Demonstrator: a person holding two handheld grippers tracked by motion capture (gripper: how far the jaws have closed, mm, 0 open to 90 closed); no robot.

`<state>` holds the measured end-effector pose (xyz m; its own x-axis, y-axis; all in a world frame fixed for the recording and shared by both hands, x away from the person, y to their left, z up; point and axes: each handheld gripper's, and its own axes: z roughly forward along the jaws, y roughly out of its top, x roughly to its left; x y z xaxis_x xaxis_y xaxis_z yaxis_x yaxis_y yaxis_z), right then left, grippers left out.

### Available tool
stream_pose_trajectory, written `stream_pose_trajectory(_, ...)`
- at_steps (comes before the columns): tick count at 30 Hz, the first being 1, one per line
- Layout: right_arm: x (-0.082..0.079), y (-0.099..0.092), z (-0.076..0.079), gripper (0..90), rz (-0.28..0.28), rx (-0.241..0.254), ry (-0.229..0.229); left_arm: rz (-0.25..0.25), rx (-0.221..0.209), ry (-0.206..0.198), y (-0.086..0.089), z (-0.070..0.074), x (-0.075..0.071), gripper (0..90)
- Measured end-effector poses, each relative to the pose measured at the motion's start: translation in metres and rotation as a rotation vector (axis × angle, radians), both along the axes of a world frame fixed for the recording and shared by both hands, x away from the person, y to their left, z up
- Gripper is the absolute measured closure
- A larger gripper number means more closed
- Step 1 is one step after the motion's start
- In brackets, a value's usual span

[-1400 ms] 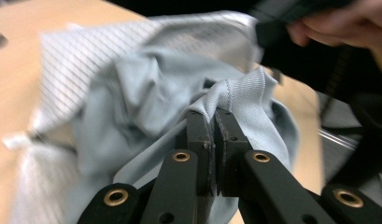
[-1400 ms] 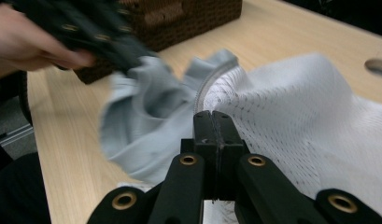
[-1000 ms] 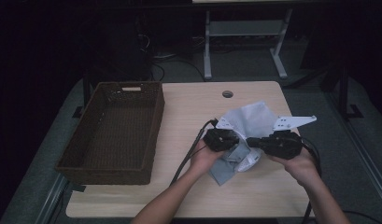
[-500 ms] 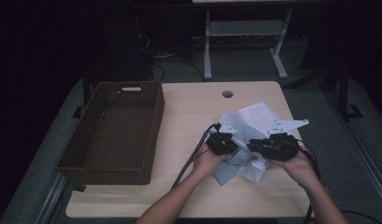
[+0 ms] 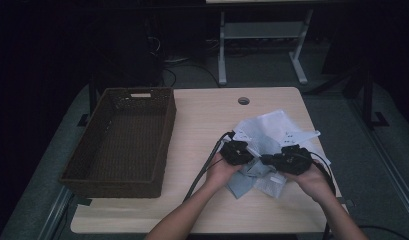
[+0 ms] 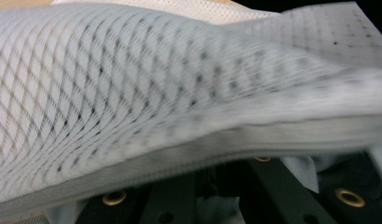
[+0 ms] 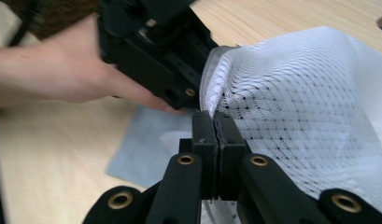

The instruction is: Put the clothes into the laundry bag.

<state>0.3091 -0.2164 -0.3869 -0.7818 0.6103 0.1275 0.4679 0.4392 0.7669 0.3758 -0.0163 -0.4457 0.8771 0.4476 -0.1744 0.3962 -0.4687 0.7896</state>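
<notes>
A white mesh bag (image 5: 272, 131) with black dots lies crumpled on the right half of the wooden table (image 5: 202, 115), over a pale blue-grey cloth (image 5: 240, 184). My left gripper (image 5: 246, 152) is shut on the bag's zipped edge (image 6: 272, 135); the mesh (image 6: 132, 84) drapes close over its camera. From the right gripper view, the left gripper (image 7: 198, 100) holds that edge beside a hand (image 7: 62, 70). My right gripper (image 7: 215, 122) has just closed; its jaws meet with thin mesh (image 7: 291, 116) pinched at their tip. In the high view the right gripper (image 5: 272, 160) sits close to the left one.
A dark woven basket (image 5: 123, 137) stands on the left of the table, with nothing inside that I can make out. A round cable hole (image 5: 243, 101) sits near the far edge. Black cables (image 5: 202, 167) trail from the grippers toward the front. Desk legs (image 5: 222, 50) stand beyond.
Both hands have sunk toward the table and the right gripper has come closer to the left. The bag, held higher before, now lies flatter on the table.
</notes>
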Motion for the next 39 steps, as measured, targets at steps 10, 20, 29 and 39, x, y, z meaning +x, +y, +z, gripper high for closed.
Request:
stream_pose_trajectory(10,-0.009,0.003,0.017,88.4,0.030,0.086,-0.039,-0.029,0.033,-0.014,0.053,0.034,-0.027,52.7)
stream_pose_trajectory(20,-0.019,0.014,0.034,88.4,0.079,0.101,-0.088,0.024,0.188,0.031,0.100,0.007,-0.048,27.8)
stream_pose_trajectory(29,-0.016,0.004,0.028,88.3,0.064,0.099,-0.076,0.049,0.310,-0.030,0.088,-0.016,-0.031,31.9)
stream_pose_trajectory(39,-0.009,0.000,0.022,88.3,0.034,0.070,-0.070,-0.051,0.264,0.050,0.093,0.000,-0.046,79.4)
